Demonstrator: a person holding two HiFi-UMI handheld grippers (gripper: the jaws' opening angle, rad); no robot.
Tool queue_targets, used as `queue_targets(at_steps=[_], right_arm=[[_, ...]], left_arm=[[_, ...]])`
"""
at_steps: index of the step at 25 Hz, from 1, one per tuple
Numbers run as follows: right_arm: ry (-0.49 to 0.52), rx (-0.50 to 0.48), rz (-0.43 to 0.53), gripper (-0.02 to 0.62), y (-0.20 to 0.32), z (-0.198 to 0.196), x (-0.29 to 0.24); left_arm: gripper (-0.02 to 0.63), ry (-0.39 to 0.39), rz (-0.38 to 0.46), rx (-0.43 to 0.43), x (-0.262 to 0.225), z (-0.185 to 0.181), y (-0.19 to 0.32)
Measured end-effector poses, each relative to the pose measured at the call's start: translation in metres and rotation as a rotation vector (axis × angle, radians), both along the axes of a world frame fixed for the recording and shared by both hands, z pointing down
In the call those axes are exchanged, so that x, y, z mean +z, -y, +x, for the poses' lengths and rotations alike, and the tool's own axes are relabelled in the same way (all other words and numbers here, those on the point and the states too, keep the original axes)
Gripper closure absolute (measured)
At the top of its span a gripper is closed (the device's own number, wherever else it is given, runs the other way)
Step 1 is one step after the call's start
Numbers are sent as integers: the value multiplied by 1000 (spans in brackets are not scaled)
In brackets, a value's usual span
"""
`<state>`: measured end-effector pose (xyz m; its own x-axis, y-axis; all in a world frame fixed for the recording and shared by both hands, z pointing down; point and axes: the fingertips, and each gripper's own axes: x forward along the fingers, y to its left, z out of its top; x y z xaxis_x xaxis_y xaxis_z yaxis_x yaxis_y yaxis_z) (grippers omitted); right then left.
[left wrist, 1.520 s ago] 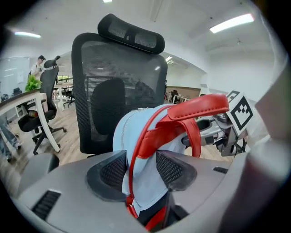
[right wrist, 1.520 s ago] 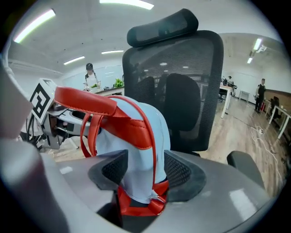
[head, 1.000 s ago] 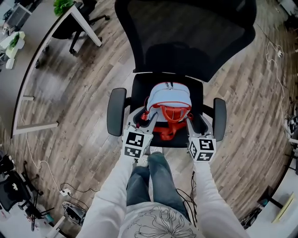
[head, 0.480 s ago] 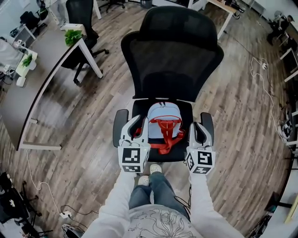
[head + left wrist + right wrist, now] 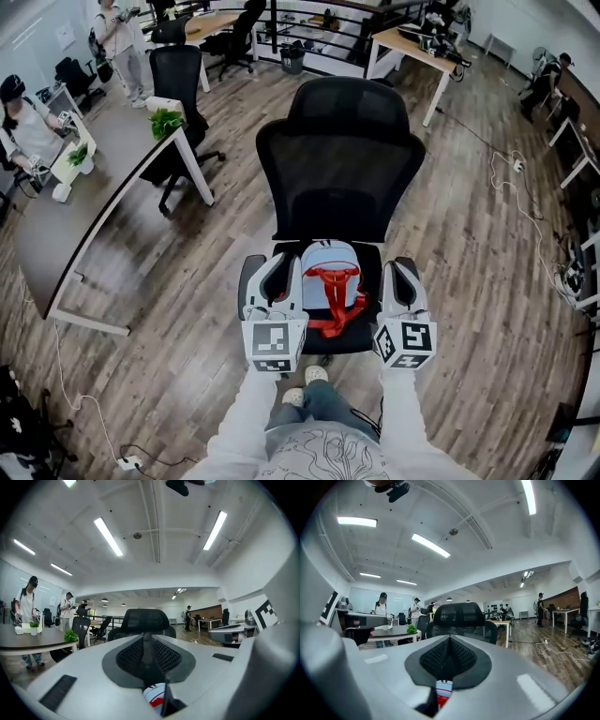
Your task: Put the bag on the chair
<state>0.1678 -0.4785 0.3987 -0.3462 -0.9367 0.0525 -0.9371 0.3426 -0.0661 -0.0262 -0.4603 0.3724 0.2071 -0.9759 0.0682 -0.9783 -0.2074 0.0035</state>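
Drawn back from the backpack [image 5: 328, 270], which rests on the office chair [image 5: 339, 178] seat, left claw [image 5: 280, 269] and right claw [image 5: 400, 272] flank it, closed and empty; placement appears complete, so only retreat remains.

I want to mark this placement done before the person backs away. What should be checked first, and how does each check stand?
1. Backpack rests on the chair seat: ok.
2. Backpack sits between the armrests, not overhanging: ok.
3. Red straps lie on the seat, not over its front edge: ok.
4. Left gripper shut, holding nothing: ok.
5. Right gripper shut, holding nothing: ok.
6. Left gripper clear of the backpack's side: cannot tell.
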Motion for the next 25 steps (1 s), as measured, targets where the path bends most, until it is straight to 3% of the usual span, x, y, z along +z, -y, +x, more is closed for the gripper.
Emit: queue_targets(at_steps=[4,9,25], right_arm=[[32,3,30,586,-13,0,-24],[5,13,73,586,-27,-1,-44],[11,25,107,586,-37,-9,-62]], left_arm=[[579,-21,30,-16,-23,1,-13],[600,-23,69,-26,-46,1,-26],[600,-21,91,-21,-54,-9,-39]])
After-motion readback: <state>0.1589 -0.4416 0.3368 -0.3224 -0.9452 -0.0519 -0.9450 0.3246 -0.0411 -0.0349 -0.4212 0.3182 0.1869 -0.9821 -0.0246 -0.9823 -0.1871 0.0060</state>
